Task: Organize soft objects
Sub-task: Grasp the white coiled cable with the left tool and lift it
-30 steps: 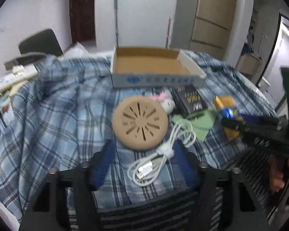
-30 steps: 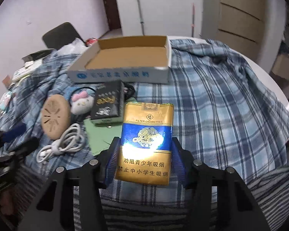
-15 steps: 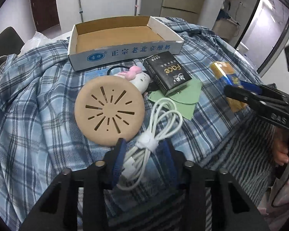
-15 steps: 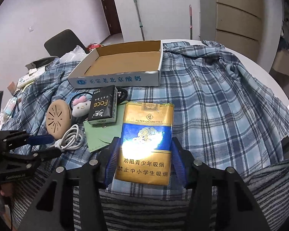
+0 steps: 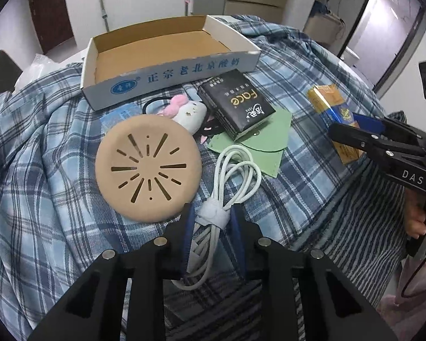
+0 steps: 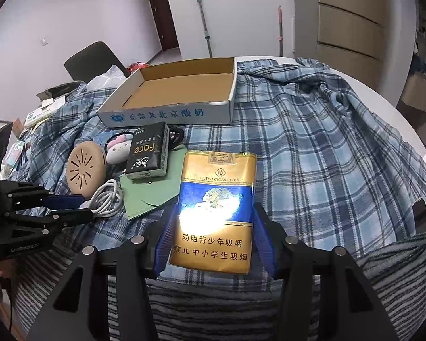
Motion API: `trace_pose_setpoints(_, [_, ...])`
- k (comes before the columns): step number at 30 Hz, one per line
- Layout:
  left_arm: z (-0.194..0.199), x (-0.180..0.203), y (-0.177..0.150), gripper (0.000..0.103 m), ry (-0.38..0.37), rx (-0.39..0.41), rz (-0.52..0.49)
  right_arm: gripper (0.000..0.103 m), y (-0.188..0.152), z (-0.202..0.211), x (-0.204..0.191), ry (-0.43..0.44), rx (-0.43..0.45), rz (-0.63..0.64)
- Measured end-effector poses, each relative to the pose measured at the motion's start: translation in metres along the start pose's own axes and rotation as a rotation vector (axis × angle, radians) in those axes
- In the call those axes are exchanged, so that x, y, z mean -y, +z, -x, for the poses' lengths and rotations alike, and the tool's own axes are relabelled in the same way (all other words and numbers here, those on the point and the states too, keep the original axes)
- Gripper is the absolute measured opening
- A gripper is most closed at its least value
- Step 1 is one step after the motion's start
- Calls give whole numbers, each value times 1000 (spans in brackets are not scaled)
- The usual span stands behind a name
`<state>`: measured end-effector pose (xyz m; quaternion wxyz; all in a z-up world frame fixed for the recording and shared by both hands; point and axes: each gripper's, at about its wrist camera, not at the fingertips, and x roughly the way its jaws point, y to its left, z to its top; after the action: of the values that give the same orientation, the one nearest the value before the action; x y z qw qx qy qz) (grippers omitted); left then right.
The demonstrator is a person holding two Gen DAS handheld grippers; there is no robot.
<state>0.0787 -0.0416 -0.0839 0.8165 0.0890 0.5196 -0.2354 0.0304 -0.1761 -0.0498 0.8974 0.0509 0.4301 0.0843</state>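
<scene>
Left wrist view — tan disc (image 5: 148,168) beside cable (image 5: 227,187), tissue pack (image 5: 235,103) on green pouch (image 5: 265,145).

Plaid cloth (image 6: 312,147) right of cigarette pack (image 6: 217,213) lies bare. Cardboard tray (image 6: 167,113) interior open. Left of pack crowded: tissue pack (image 6: 149,152), green pouch (image 6: 150,193), cable (image 5: 227,187), tan disc (image 5: 147,167).

White walls (image 6: 105,8), dark door (image 6: 163,14), wooden cabinet (image 6: 352,25), black chair (image 6: 93,59).
</scene>
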Motion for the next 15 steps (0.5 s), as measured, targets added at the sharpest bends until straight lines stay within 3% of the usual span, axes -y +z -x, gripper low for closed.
trace_pose_setpoints(5, [-11,7,0,32,27,-12,-28,51,3,-6,-7,11,-11,22])
trace_pose_setpoints(15, [16,4,-6,24,51,114,17,51,2,1,-9,0,8,42])
